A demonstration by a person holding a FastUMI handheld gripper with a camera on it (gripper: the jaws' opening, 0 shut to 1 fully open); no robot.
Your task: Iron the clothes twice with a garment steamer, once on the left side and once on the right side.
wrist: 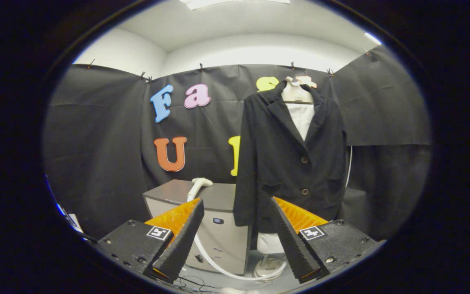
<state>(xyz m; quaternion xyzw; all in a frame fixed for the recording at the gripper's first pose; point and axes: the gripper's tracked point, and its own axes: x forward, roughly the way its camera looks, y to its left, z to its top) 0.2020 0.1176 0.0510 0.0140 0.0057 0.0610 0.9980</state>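
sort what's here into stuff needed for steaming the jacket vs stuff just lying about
For the job:
- steamer head, resting on top of the grey steamer unit
- white hose looping from it down to the floor
- black jacket hung on a mannequin
- gripper, open, holding nothing

Just lying about:
- thin dark cables on the floor below the gripper

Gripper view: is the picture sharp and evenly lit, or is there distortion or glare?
Gripper view: fisheye bending curves the wall and ceiling; the black jacket is sharp but so dark that its folds hardly show; the ceiling light glares; the open tongs, empty, are in focus, as is the steamer head.
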